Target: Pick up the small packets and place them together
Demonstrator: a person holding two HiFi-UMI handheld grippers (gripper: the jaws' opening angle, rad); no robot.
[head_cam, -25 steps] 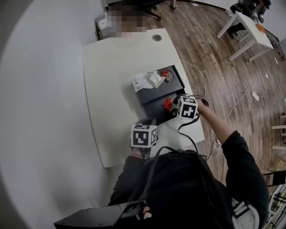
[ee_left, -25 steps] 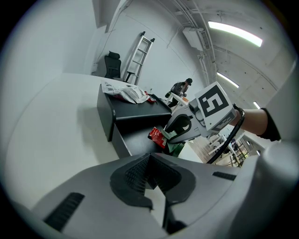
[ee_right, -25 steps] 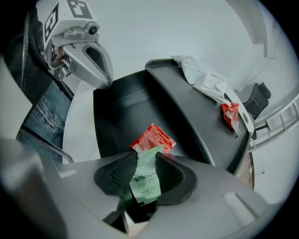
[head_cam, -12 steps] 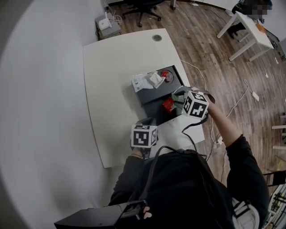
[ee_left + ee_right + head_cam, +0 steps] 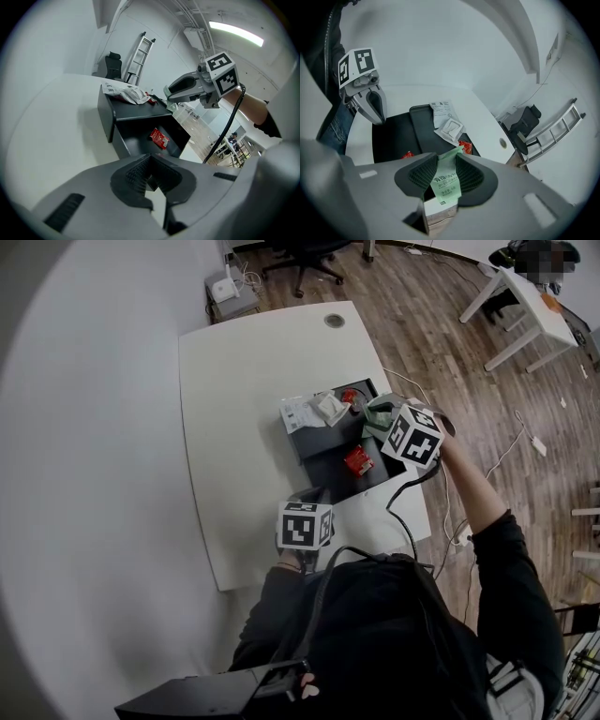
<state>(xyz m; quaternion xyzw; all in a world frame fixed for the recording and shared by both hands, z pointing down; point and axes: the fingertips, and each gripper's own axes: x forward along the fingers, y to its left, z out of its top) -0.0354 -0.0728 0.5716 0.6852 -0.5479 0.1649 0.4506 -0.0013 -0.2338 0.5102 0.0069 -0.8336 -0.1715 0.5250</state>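
Observation:
My right gripper [image 5: 378,418] is shut on a pale green packet [image 5: 446,180], held in the air over the far part of the black stepped box [image 5: 323,465]. A red packet [image 5: 357,459] lies on the box's lower step. On the upper step lie white packets [image 5: 322,407] and another red packet [image 5: 348,396]. My left gripper [image 5: 312,495] hovers at the box's near corner; its jaws [image 5: 151,180] stand a little apart with nothing between them. In the left gripper view the red packet [image 5: 159,138] lies ahead and the right gripper [image 5: 174,89] hangs above it.
The box stands on a white table [image 5: 244,362] with a round cable hole [image 5: 335,321] at its far end. A printed slip [image 5: 440,108] lies with the white packets. An office chair [image 5: 300,254] and wooden floor [image 5: 450,362] lie beyond the table.
My right gripper has risen and moved away from the red packet on the lower step toward the far upper step, carrying the green packet. The left gripper has stayed where it was.

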